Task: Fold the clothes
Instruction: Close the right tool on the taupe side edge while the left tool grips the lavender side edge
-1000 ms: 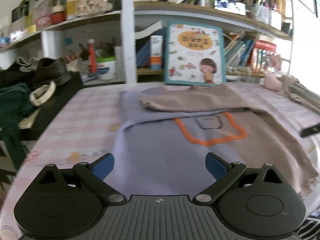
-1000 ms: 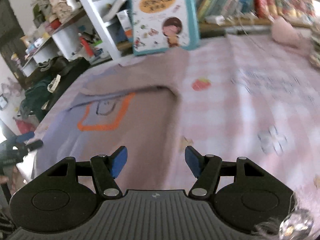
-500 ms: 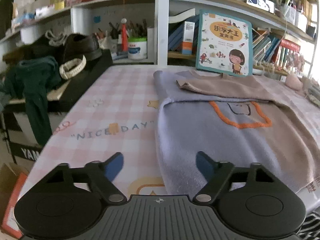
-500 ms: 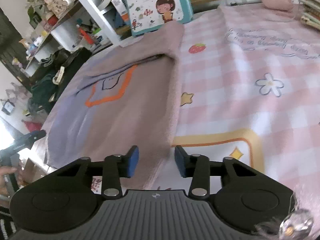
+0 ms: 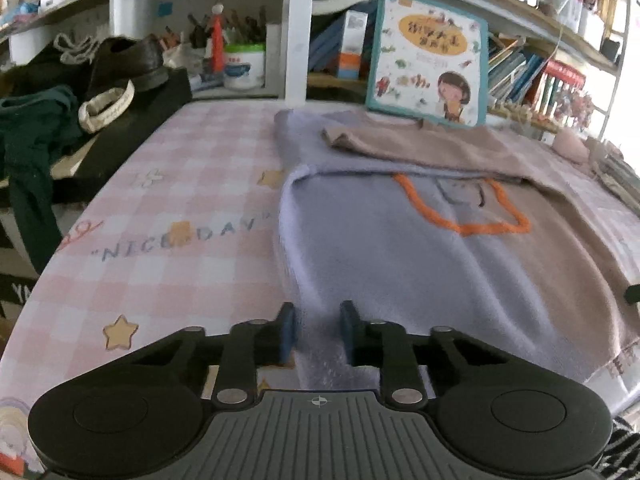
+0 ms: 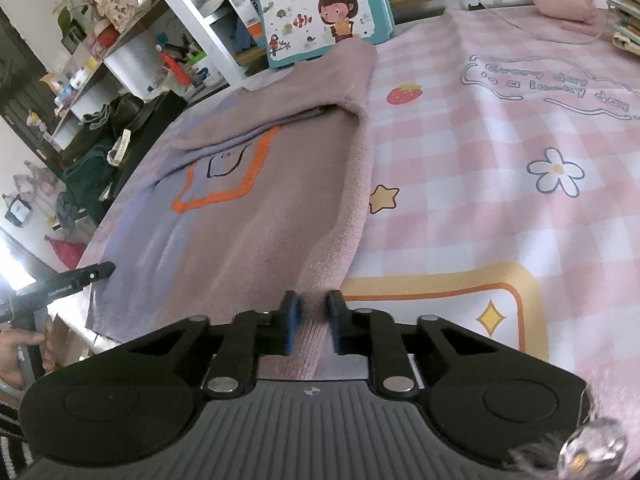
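Both claws, left claw (image 5: 316, 330) and right claw (image 6: 311, 322), have just closed, pinching sweater (image 5: 400, 248) hem corners.

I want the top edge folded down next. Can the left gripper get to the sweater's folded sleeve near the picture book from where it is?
Probably not yet: the left gripper has just closed on the sweater's near hem. The way to the sleeve looks free.

My sweater (image 5: 400, 248) lies flat on the checked cloth, lilac on its left half, dusty brown on its right, with an orange outline at its middle. One brown sleeve is folded across its top, toward twelve o'clock. Its hem corners lie nearest me, at six.
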The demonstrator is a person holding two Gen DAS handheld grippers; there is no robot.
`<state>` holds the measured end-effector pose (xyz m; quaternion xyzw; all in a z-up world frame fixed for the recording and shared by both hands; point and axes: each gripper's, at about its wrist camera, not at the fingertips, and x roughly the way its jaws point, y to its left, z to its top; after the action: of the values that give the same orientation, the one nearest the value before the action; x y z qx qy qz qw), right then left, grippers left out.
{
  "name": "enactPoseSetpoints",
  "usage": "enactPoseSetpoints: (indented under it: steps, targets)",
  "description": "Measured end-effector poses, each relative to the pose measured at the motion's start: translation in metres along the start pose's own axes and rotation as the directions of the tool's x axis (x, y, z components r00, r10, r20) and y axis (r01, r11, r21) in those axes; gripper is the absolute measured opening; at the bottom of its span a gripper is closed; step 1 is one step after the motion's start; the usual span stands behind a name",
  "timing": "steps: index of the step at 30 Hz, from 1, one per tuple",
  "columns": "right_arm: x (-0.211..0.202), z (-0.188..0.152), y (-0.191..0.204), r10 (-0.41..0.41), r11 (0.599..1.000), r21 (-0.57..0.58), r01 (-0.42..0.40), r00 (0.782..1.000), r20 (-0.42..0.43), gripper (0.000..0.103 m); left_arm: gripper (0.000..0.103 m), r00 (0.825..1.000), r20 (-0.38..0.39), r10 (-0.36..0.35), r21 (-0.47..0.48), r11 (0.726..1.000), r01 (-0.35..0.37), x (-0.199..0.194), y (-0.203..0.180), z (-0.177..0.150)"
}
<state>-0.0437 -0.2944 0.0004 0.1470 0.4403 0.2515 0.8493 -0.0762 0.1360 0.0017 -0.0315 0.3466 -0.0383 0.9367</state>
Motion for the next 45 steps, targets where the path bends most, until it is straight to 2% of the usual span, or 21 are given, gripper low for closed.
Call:
enactPoseSetpoints:
  steps: [3, 5, 11, 16, 18, 21, 25, 27, 32, 40, 43, 45]
  targets:
    - [-0.006, 0.004, 0.005, 0.092, 0.996, -0.004, -0.092, 0.995, 0.048, 0.011, 0.013, 0.997, 0.048, -0.053, -0.006, 0.999, 0.053, -0.012, -0.004, 0.007]
    - [-0.010, 0.008, 0.007, 0.136, 0.991, 0.007, -0.136, 0.988, 0.073, 0.011, 0.013, 0.997, 0.048, -0.067, -0.007, 0.998, 0.067, -0.015, -0.005, 0.010]
    - [-0.002, 0.010, -0.001, 0.092, 0.995, 0.035, -0.092, 0.996, 0.004, 0.013, 0.018, 0.996, -0.020, -0.093, -0.066, 0.994, 0.091, -0.009, 0.007, -0.001]
    - [0.003, 0.009, -0.010, 0.070, 0.995, 0.074, -0.069, 0.998, -0.009, 0.022, 0.050, 0.990, -0.052, -0.132, -0.076, 0.989, 0.128, -0.010, 0.007, -0.012]
    - [0.006, 0.008, -0.012, 0.068, 0.995, 0.078, -0.067, 0.998, -0.008, 0.023, 0.052, 0.989, -0.048, -0.137, -0.076, 0.988, 0.133, -0.011, 0.004, -0.014]
    - [0.008, 0.009, -0.012, 0.081, 0.994, 0.071, -0.080, 0.997, -0.011, 0.023, 0.046, 0.991, -0.038, -0.128, -0.076, 0.989, 0.124, -0.010, 0.002, -0.014]
    - [0.009, 0.008, -0.009, 0.099, 0.994, 0.046, -0.097, 0.995, -0.024, 0.013, 0.016, 0.993, -0.041, -0.106, -0.087, 0.991, 0.102, -0.005, 0.004, -0.010]
    - [0.007, 0.008, -0.008, 0.110, 0.994, 0.031, -0.109, 0.994, -0.012, 0.012, 0.011, 0.994, -0.044, -0.102, -0.102, 0.990, 0.097, -0.005, 0.009, -0.008]
    - [-0.009, 0.015, -0.010, 0.218, 0.973, 0.056, -0.222, 0.973, 0.079, 0.012, 0.010, 0.994, -0.039, -0.107, -0.109, 0.989, 0.102, -0.006, 0.008, -0.002]
    - [0.018, 0.017, -0.014, 0.180, 0.982, 0.066, -0.176, 0.982, -0.060, 0.012, 0.010, 0.994, -0.024, -0.109, -0.108, 0.989, 0.106, -0.005, 0.000, -0.002]
    - [0.022, 0.021, -0.013, 0.183, 0.982, 0.067, -0.178, 0.980, -0.081, 0.019, 0.010, 0.994, -0.012, -0.111, -0.127, 0.986, 0.109, -0.005, 0.001, -0.004]
    - [0.024, 0.024, -0.016, 0.185, 0.981, 0.073, -0.179, 0.979, -0.091, 0.018, 0.013, 0.994, -0.004, -0.108, -0.134, 0.985, 0.107, -0.004, 0.000, -0.004]
